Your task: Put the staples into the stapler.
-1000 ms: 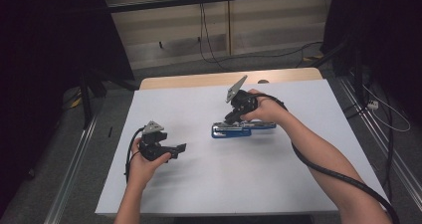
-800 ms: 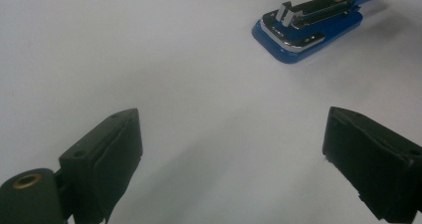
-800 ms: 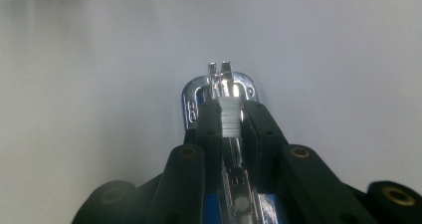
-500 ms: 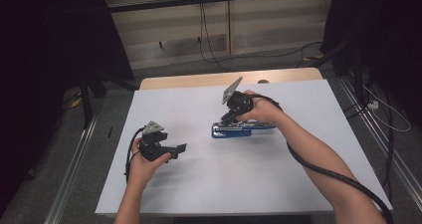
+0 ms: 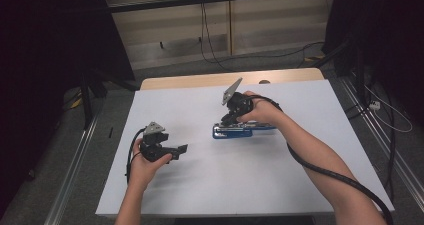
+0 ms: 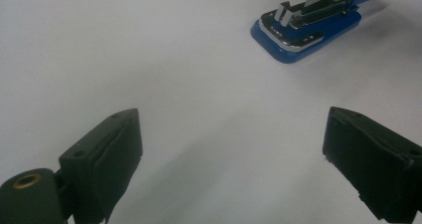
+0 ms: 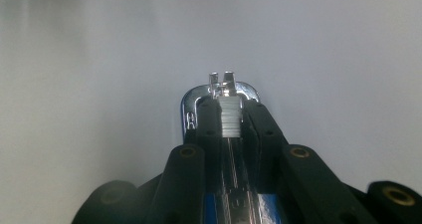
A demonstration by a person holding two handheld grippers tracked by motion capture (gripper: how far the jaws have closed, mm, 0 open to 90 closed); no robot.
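the blue stapler [image 5: 243,130] lies flat on the white table [image 5: 225,185], a little past the middle, its long body running across the high view. the right gripper [image 5: 231,119] comes down on it from above, and in the right gripper view the stapler [image 7: 224,109] sits straight between the two black jaws, its chrome front end poking out beyond the fingertips [image 7: 263,119]. the jaws stand narrow, one on each side of the metal staple track (the row of staples shows bright in the slot between them), and the pads press against the sides of that track, so this gripper is clamped on the stapler. the blue base shows low in that view, beneath the jaws, resting on the table. the person's right hand [image 5: 262,112] wraps the gripper body, with the grey three-cornered plate tilted up behind it and the cable trailing back along the forearm.

the left gripper [image 5: 181,148] is well apart from the stapler, nearer the person and toward the left side of the table, pointing across toward it. in the left gripper view its jaws are spread wide, with bare white table [image 6: 149,59] between the fingers [image 6: 107,149] and nothing touching them; the stapler [image 6: 308,30] lies far ahead and off to the upper right, its front end turned toward the camera. the left hand [image 5: 147,162] holds that gripper low over the table.
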